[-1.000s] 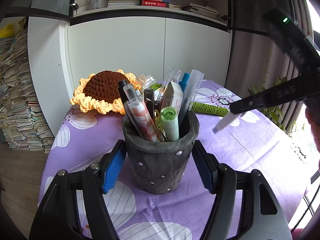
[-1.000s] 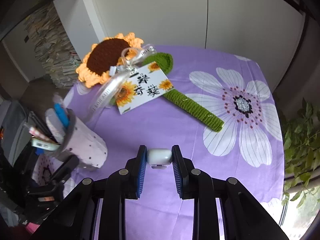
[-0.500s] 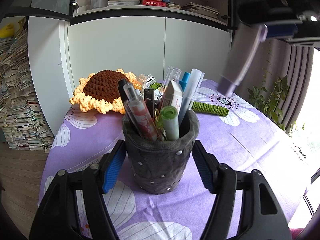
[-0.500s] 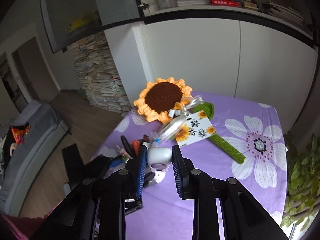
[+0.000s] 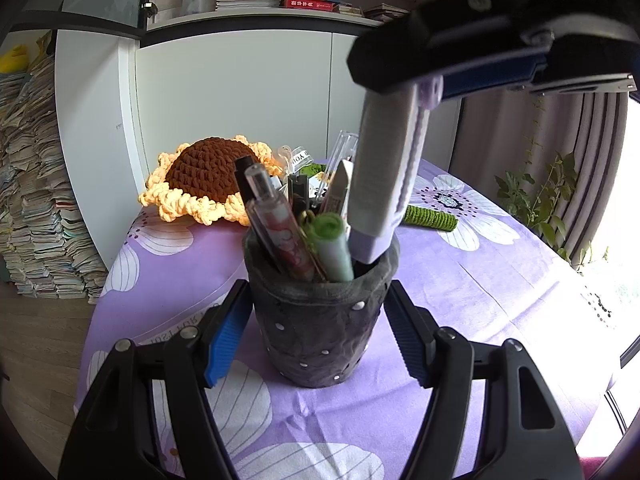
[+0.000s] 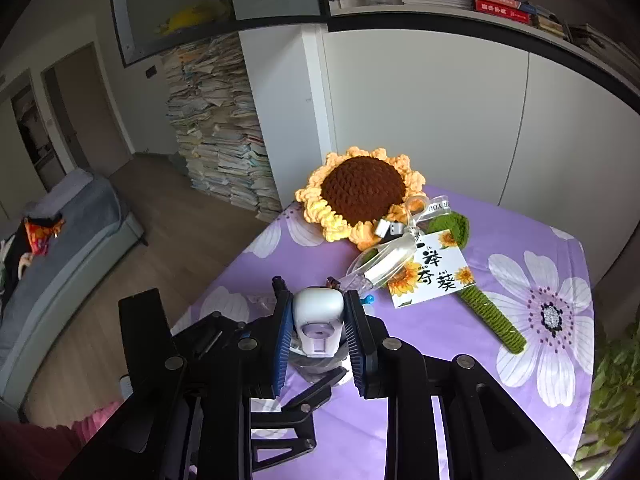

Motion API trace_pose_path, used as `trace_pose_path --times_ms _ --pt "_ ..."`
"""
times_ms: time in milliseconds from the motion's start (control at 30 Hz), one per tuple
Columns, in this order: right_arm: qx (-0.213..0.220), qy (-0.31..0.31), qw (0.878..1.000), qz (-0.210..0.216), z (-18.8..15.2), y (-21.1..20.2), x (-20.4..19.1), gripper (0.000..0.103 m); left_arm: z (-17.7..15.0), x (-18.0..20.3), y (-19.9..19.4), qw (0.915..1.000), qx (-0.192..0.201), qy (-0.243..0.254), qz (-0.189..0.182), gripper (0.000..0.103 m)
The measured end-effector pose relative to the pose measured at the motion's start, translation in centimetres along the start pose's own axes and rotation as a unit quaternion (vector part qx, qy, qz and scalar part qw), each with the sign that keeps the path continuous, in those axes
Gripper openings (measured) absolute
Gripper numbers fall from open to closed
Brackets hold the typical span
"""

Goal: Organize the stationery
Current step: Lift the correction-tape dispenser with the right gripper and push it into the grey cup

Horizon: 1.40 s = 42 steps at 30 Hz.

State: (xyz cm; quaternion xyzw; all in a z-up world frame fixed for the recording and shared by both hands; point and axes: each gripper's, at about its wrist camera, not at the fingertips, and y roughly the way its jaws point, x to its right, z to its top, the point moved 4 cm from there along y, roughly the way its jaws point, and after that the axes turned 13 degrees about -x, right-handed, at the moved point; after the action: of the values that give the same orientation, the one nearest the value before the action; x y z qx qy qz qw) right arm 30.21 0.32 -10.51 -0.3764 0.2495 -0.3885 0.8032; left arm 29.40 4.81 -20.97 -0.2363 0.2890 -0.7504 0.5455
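A white and lilac utility knife (image 5: 384, 176) is held upright at its top end by the right hand-held gripper (image 5: 432, 84), entering from the upper right of the left wrist frame, its jaws narrowed onto the casing. Its lower end is seen at the rim of the dark pen holder (image 5: 320, 328), at the centre of the frame, beside a green-capped marker (image 5: 332, 248) and a clear pen (image 5: 276, 224). The left hand-held gripper (image 5: 318, 332) is clamped around the holder on the purple tabletop (image 5: 480, 288). The knife is judged light, stiff and smooth-sided, so slipping is possible; a hold across the flat sides near the top suits it. The holder looks soft and could tip if not steadied.
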Motion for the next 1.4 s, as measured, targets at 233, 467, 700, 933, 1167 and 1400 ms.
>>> trace_pose_path --times_ms 233,467,700,933,1167,1400 --pt "-0.006 -0.007 1.000 -0.009 0.0 1.0 0.0 0.027 0.0 0.1 0.1 1.0000 -0.003 0.002 0.001 0.068" --pt "-0.012 -0.005 1.000 -0.007 0.0 1.5 0.4 0.027 0.1 0.1 0.1 1.0000 -0.002 0.002 -0.001 0.068" --pt "-0.010 -0.002 1.000 0.016 0.1 1.5 0.4 0.027 0.1 0.0 0.1 1.0000 -0.004 0.001 0.000 0.071" --pt "-0.005 -0.015 1.000 0.011 0.3 2.1 0.5 0.027 0.1 0.2 0.0 1.0000 -0.001 0.004 -0.002 0.071" --pt "0.024 -0.011 0.999 0.023 -0.2 1.6 0.6 0.027 0.1 0.2 0.1 1.0000 -0.002 0.003 -0.001 0.071" --pt "0.033 -0.020 0.999 0.035 -0.1 2.3 0.8 0.027 0.1 0.2 0.1 1.0000 -0.004 0.001 -0.002 0.071"
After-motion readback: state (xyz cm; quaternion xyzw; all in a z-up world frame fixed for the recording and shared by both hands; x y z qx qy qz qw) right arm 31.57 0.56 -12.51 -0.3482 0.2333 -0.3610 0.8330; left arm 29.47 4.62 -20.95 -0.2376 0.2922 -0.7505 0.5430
